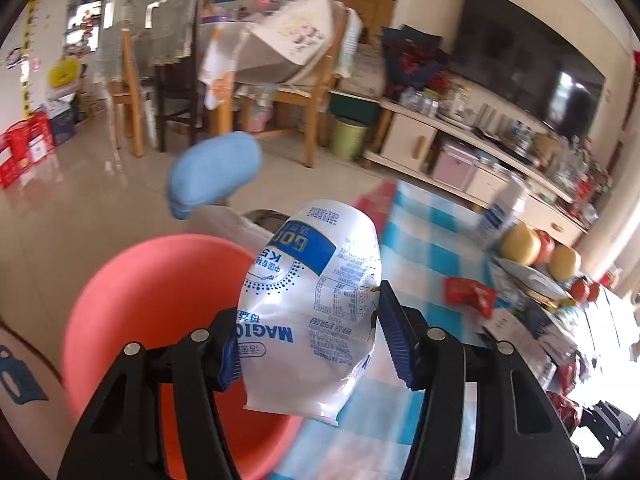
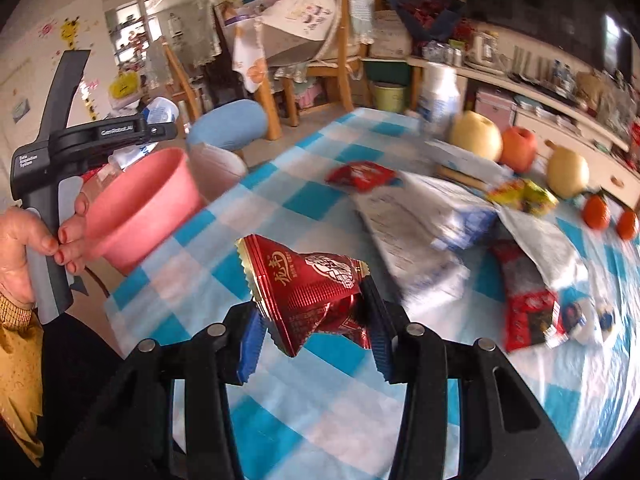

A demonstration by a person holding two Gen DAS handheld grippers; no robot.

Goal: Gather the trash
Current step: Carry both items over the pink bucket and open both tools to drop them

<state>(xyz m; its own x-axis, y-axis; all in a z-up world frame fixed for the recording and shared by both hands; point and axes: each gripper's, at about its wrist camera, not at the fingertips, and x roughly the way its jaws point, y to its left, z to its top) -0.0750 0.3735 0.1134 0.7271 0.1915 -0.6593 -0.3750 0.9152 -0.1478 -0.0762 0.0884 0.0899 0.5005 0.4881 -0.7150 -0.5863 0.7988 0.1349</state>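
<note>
My left gripper (image 1: 310, 340) is shut on a white and blue plastic pouch (image 1: 316, 300), held just right of the pink bin (image 1: 152, 312) below the table edge. In the right wrist view the same pink bin (image 2: 140, 204) stands at the left beside the checked table (image 2: 288, 196), with a hand gripping the left gripper's handle over it. My right gripper (image 2: 312, 332) is shut on a crumpled red foil wrapper (image 2: 308, 292), above the tablecloth. More wrappers lie on the table: a red one (image 2: 360, 176), a red packet (image 2: 528, 312) and a yellow-green one (image 2: 524, 196).
Pears (image 2: 476, 136), an apple (image 2: 520, 148) and small oranges (image 2: 596, 210) sit at the table's far side with papers (image 2: 420, 224) and a white bottle (image 2: 440, 96). A blue stool (image 1: 216, 172), wooden chairs (image 1: 304, 92), a green bin (image 1: 348, 138) and a TV cabinet (image 1: 460, 148) stand beyond.
</note>
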